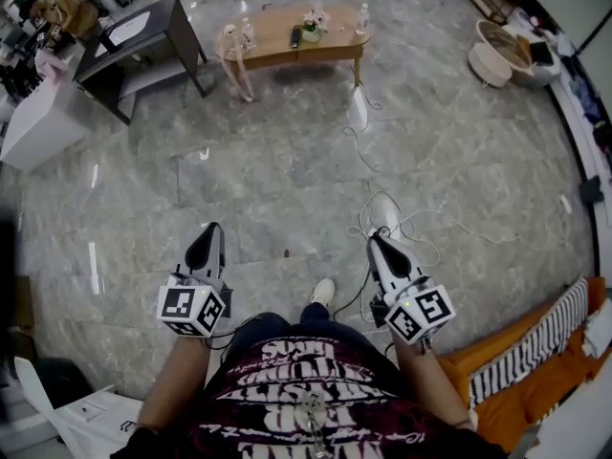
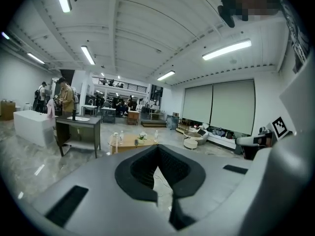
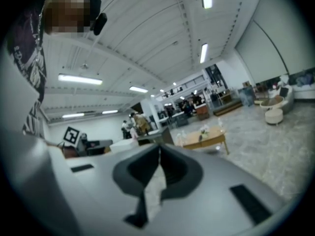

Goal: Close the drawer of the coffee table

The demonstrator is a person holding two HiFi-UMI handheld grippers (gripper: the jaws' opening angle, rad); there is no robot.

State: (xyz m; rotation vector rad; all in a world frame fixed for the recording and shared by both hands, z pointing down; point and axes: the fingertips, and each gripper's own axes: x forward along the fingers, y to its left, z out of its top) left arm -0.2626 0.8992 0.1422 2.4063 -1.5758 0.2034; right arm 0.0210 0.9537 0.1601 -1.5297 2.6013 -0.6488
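The wooden coffee table (image 1: 296, 51) stands well apart from the person, across the marble floor (image 1: 287, 170), its drawer too small to make out. Loose white cables (image 1: 430, 216) lying between could snag a foot on the approach. The left gripper (image 1: 211, 229) and right gripper (image 1: 376, 242) are both closed and empty. The upside-down lettering on the shirt (image 1: 306, 390) is not legible

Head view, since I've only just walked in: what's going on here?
A person stands on the marble floor with a gripper in each hand. The left gripper and right gripper are both shut and empty, pointing toward the wooden coffee table across the room. Neither touches anything. The table is still some way off, and its drawer cannot be made out from here.
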